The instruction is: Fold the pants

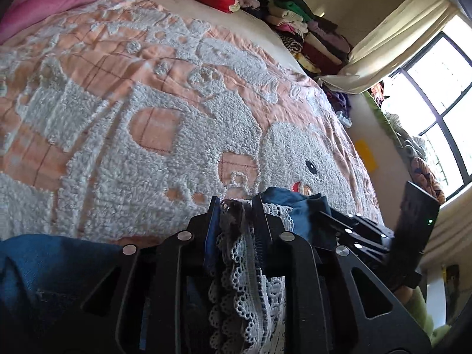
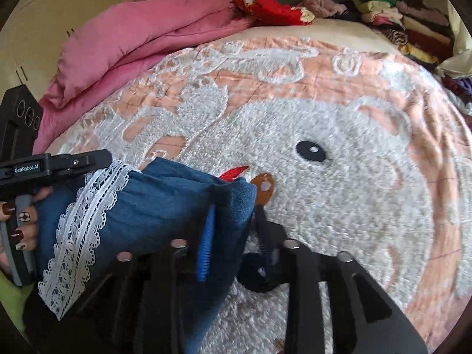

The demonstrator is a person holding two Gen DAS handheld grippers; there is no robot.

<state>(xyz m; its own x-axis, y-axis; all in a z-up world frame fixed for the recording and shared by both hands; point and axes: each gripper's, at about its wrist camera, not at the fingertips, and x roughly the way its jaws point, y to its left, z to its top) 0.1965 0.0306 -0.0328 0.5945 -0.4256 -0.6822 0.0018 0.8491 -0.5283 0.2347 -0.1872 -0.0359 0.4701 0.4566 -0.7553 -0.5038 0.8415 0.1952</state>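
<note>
Both grippers are seen clamped on the pants (image 2: 165,200). Between the pads of the left gripper (image 1: 236,206) a bunch of white lace trim (image 1: 244,268) and blue cloth is pinched at the hem. By the right gripper (image 2: 233,215) a folded blue edge of the same garment is pinched, its blue ribbed pad (image 2: 206,244) pressed against the cloth.

The pants are made of dark blue denim-like fabric, edged with a band of white lace that is seen running across the leg in the right wrist view. They are held bunched between the two grippers at the near edge of the bed (image 2: 295,26), resting on the blanket.

The bed is covered by a peach blanket (image 1: 153,94) with a raised white fleecy pattern, including a large animal face with a black eye (image 2: 311,151). A window (image 1: 439,97) with dark frames and a pale curtain (image 1: 392,38) is seen at the far side of the room.

A pink quilt (image 2: 141,41) is heaped at the head of the bed, with red cloth (image 2: 271,8) beside it, and a stack of folded clothes (image 1: 301,32) is piled at the far corner. A hand (image 2: 22,221) with painted nails is seen around the left gripper's handle. A small orange patch on the blanket lies just beside the right gripper's tip.
</note>
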